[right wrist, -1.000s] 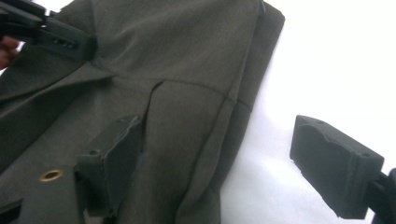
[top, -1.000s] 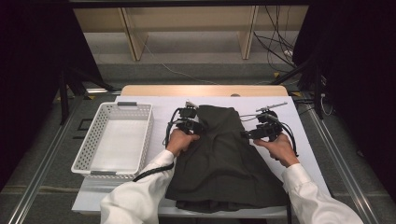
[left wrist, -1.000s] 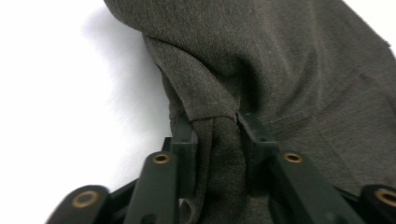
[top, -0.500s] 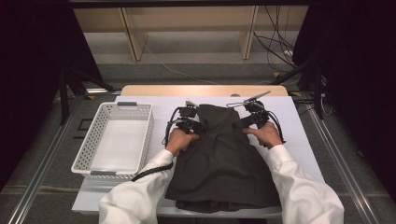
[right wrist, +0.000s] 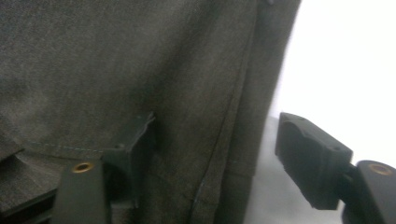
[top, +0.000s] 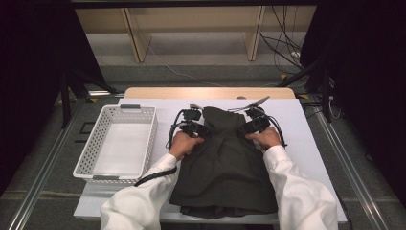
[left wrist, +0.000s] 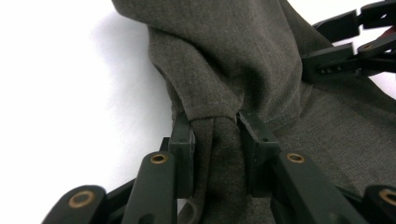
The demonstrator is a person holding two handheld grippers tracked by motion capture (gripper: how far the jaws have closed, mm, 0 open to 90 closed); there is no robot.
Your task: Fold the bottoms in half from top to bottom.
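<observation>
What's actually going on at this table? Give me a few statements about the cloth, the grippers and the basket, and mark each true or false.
1. The left gripper pinches a fold of the dark cloth. True.
2. The right gripper is clamped shut on the cloth. False: its jaws stand apart, one on the fabric and one off its edge over the white table; they have just been closing.
3. The white basket holds folded clothes. False: it is empty.
4. The basket stands to the left of the cloth in the high view. True.
5. The cloth hangs in the air. False: it lies on the table.
</observation>
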